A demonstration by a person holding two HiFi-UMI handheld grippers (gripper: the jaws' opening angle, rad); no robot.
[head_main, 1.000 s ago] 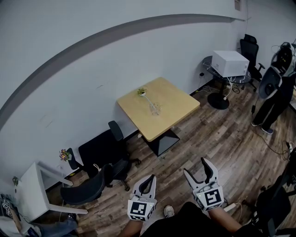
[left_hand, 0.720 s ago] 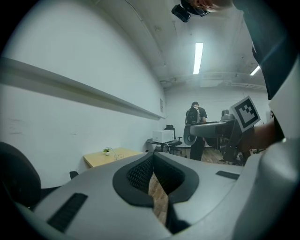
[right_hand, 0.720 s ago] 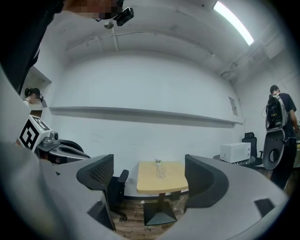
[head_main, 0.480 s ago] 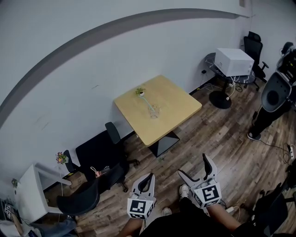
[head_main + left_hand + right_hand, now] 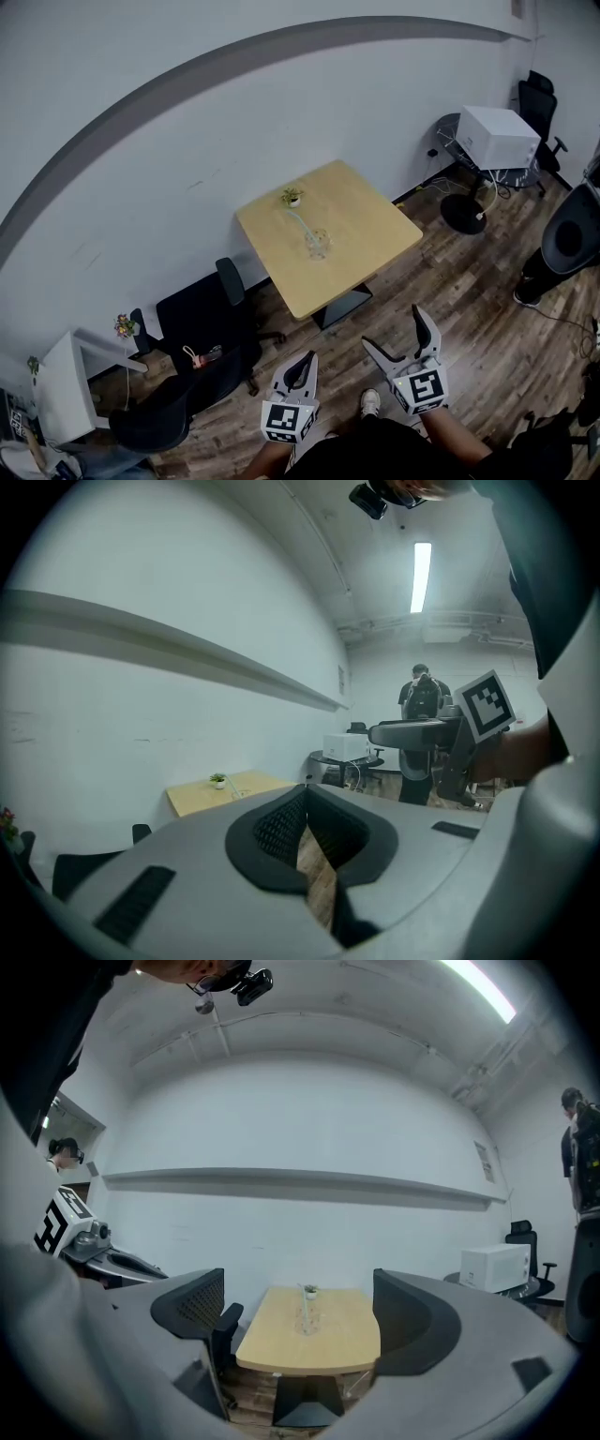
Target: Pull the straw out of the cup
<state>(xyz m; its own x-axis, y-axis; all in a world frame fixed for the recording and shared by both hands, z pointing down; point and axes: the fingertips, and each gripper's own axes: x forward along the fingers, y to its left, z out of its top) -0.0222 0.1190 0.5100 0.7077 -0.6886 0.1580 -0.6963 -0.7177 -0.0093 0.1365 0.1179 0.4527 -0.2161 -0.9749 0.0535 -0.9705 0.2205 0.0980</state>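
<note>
item: cup (image 5: 318,244) with straw (image 5: 301,223), standing mid-way on the wooden table (image 5: 375,217), well apart from both grippers and untouched.
left gripper (image 5: 300,367): jaws closed together, nothing held.
right gripper (image 5: 394,330): jaws spread wide and empty, far table framed between them.
risk: i judge the clear cup light. tugging the straw with nothing steadying the cup could tip or drag it, and the small plant (image 5: 292,197) just behind could get knocked.
change: against the earlier head view the table sits further right, and the right jaws stand wider.

We read this as an office: black swivel chairs (image 5: 202,323), a wooden table (image 5: 361,220), plank floor (image 5: 469,281).
</note>
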